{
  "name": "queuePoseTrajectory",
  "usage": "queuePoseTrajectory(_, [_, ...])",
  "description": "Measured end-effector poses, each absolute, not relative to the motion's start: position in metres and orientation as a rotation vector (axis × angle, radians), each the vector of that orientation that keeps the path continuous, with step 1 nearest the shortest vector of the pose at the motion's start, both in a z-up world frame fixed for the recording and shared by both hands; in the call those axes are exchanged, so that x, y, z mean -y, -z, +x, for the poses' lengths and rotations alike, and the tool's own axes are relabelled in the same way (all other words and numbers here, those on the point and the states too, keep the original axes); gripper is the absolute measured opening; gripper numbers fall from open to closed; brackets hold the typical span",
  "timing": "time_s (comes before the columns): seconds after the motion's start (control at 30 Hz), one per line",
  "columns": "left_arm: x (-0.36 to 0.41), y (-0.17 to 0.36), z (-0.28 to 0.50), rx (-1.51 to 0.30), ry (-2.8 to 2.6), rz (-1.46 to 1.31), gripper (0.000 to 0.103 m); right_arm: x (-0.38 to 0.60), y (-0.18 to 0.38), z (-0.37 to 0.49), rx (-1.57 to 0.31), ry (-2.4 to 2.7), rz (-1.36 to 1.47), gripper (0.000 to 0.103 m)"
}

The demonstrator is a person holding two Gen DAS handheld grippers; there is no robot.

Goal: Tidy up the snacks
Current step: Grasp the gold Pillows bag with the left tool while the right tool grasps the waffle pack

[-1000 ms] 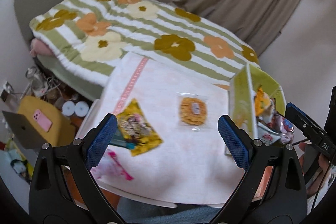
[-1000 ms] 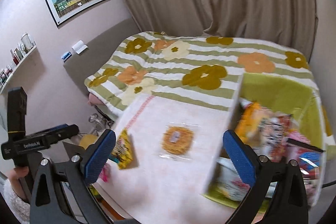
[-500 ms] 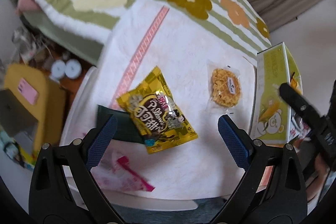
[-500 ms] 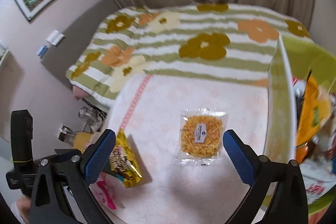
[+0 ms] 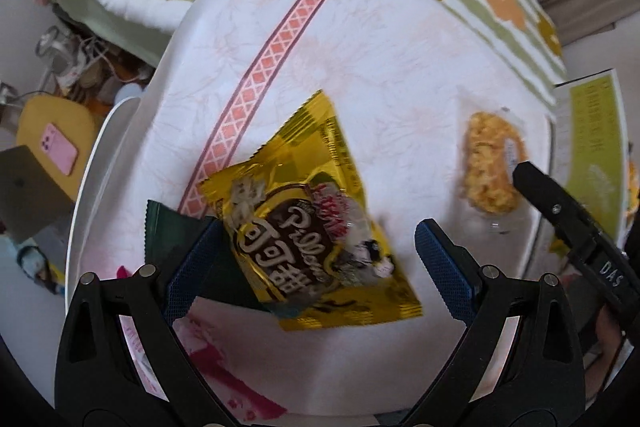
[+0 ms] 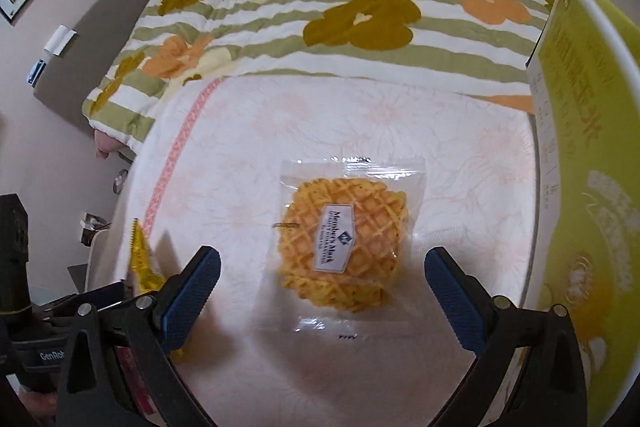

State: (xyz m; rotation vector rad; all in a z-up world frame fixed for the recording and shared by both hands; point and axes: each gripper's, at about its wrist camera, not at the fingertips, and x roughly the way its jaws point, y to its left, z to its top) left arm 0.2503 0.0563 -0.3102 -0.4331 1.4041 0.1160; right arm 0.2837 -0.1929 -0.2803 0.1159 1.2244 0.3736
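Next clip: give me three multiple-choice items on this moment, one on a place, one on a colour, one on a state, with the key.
1. The clear-wrapped round waffle cookie lies:
A. on the white table cloth
B. inside the green cardboard box
C. on the floral blanket

2. The foil snack bag below the left gripper is:
A. red
B. yellow
C. blue

3. The right gripper is:
A. shut on the cookie
B. open
C. out of view

Key: 1 A, cloth shows all around it; 2 B, yellow foil; 3 B, blue pads stand wide apart.

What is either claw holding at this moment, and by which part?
Nothing is held. The left claw is open over the yellow snack bag, and the right claw is open over the wrapped waffle cookie; neither is gripped.
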Motion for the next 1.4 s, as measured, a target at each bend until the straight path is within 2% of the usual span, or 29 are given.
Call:
queuePoseTrajectory(0.1, [-0.052, 0.319, 0.252, -1.425, -0.138, -0.401, 0.087, 0.192, 0.286, 0.283, -1.226, -0.382, 0.117, 0.102])
queuePoseTrajectory(0.2, [-0.048, 0.320, 0.253, -1.414, -0.137, -0.362, 0.083, 0.191, 0.291, 0.284, -1.234, -0.390, 0.114, 0.102])
queuePoseTrajectory(0.23, [-0.046, 0.320, 0.253, -1.412, -0.133, -0.347, 0.076, 0.192, 0.292, 0.285, -1.238, -0.392, 0.117, 0.102])
queuePoseTrajectory(0.27, [-0.042, 0.320, 0.254, -1.413, -0.126, -0.334, 0.061, 0.192, 0.294, 0.286, -1.242, -0.395, 0.119, 0.102])
queuePoseTrajectory(0.57, [-0.023, 0.317, 0.255, -1.404, -0.096, -0.266, 0.054, 0.193, 0.300, 0.289, -1.253, -0.391, 0.129, 0.102])
queuePoseTrajectory(0.87, [-0.022, 0.300, 0.268, -1.341, -0.089, -0.219, 0.054, 0.181, 0.308, 0.290, -1.220, -0.370, 0.108, 0.102])
queuePoseTrajectory(1.07, [-0.032, 0.294, 0.276, -1.319, -0.090, -0.213, 0.054, 0.165, 0.314, 0.282, -1.130, -0.310, -0.025, 0.101])
queuePoseTrajectory(1.1, [-0.033, 0.294, 0.276, -1.318, -0.089, -0.213, 0.054, 0.164, 0.315, 0.281, -1.125, -0.301, -0.043, 0.098])
queuePoseTrajectory(1.2, [-0.036, 0.291, 0.277, -1.309, -0.077, -0.211, 0.054, 0.163, 0.312, 0.276, -1.091, -0.298, -0.085, 0.077])
queuePoseTrajectory(1.4, [-0.038, 0.275, 0.274, -1.272, -0.039, -0.202, 0.054, 0.170, 0.291, 0.271, -1.061, -0.307, -0.005, 0.074])
